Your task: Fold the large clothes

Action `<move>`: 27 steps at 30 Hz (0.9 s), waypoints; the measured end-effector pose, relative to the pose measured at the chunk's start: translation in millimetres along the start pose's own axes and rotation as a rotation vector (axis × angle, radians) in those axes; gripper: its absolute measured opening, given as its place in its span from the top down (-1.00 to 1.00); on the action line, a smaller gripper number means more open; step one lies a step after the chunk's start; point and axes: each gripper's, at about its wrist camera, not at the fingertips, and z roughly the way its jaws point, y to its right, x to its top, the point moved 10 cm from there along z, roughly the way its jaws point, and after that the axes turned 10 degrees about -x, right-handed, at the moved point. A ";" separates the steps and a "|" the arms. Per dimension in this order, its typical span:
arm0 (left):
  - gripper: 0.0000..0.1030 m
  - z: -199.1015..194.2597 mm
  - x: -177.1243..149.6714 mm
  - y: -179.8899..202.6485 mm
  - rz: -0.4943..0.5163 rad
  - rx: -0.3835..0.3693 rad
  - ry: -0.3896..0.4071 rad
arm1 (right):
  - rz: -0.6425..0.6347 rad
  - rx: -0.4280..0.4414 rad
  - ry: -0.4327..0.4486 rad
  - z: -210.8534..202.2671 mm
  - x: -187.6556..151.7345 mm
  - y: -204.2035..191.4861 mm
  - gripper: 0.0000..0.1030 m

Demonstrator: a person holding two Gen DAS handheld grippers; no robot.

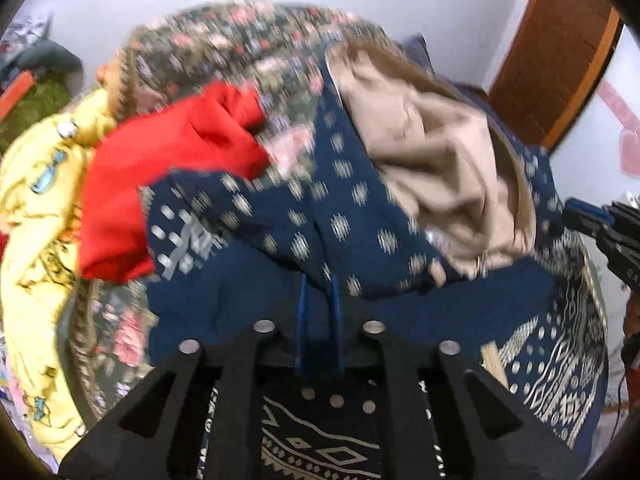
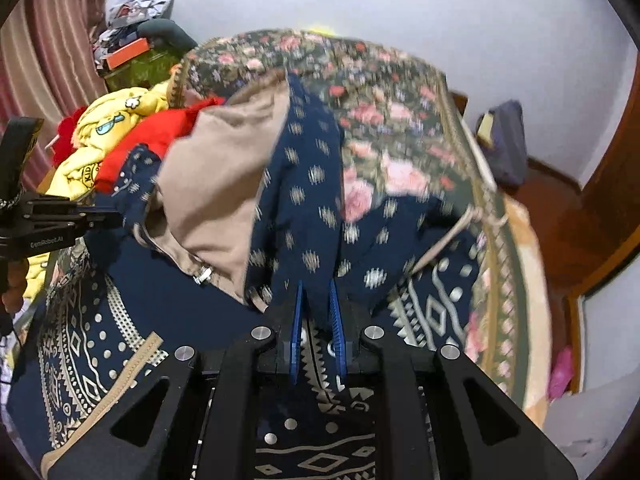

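**Both grippers pinching the navy patterned garment above the bed**

Left gripper point(image 1: 319, 300): blue fingers point(image 1: 303, 304) nearly together, clamped on a fold of the navy-blue garment with cream diamond print point(image 1: 304, 216). The gripper points forward over the bed, fabric bunching up and away from the fingertips. Frame is motion-blurred.

Right gripper point(image 2: 318, 304): blue fingers point(image 2: 335, 320) close together, clamped on another fold of the same navy garment point(image 2: 304, 184), which rises as a raised ridge straight ahead of the fingertips. In the left wrist view the right gripper's tip shows at the far right edge; in the right wrist view the left gripper point(image 2: 100, 216) enters from the left, level with the cloth.

Garment lies on the floral bedspread point(image 2: 384, 112), its tan lining point(image 2: 224, 184) exposed and a bordered hem point(image 2: 80, 344) spread near the cameras. A red cloth point(image 1: 168, 168) and a yellow printed garment point(image 1: 36, 208) are heaped beside it, on the left gripper's side.
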 end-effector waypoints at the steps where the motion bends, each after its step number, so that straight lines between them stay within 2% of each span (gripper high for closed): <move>1: 0.43 -4.9 5.5 -0.5 -0.002 0.005 0.022 | -0.007 -0.007 0.018 -5.2 6.4 -0.2 0.75; 2: 0.24 -12.4 14.3 0.0 -0.006 0.006 0.055 | -0.009 -0.011 0.035 -10.0 13.3 0.0 0.69; 3: 0.18 -17.0 18.9 0.6 -0.008 0.004 0.072 | -0.004 -0.014 0.053 -11.9 18.1 0.9 0.52; 4: 0.13 -22.3 26.3 0.8 -0.011 0.001 0.093 | 0.002 -0.019 0.070 -15.4 23.6 1.5 0.39; 6: 0.13 -27.1 39.8 2.3 -0.005 -0.003 0.109 | 0.019 -0.040 0.113 -20.8 36.1 4.1 -0.16; 7: 0.13 -27.2 46.8 3.4 -0.001 -0.003 0.111 | 0.026 -0.052 0.138 -23.3 42.4 5.3 -0.23; 10: 0.09 -22.0 62.5 4.9 0.003 -0.001 0.117 | 0.032 -0.077 0.174 -23.2 58.9 5.3 -0.26; 14: 0.01 0.1 71.2 -1.6 -0.013 0.007 0.101 | 0.046 -0.056 0.142 -2.8 72.6 2.1 -0.27; 19: 0.01 44.7 65.2 -11.9 -0.115 -0.067 0.010 | 0.080 -0.014 0.068 27.0 75.2 -0.9 -0.26; 23: 0.01 69.0 66.7 -9.2 -0.186 -0.172 -0.021 | 0.112 0.026 0.022 49.3 80.5 0.5 -0.26; 27: 0.01 90.8 69.9 -12.2 -0.245 -0.188 -0.035 | 0.136 0.093 -0.053 72.8 79.8 -3.3 -0.26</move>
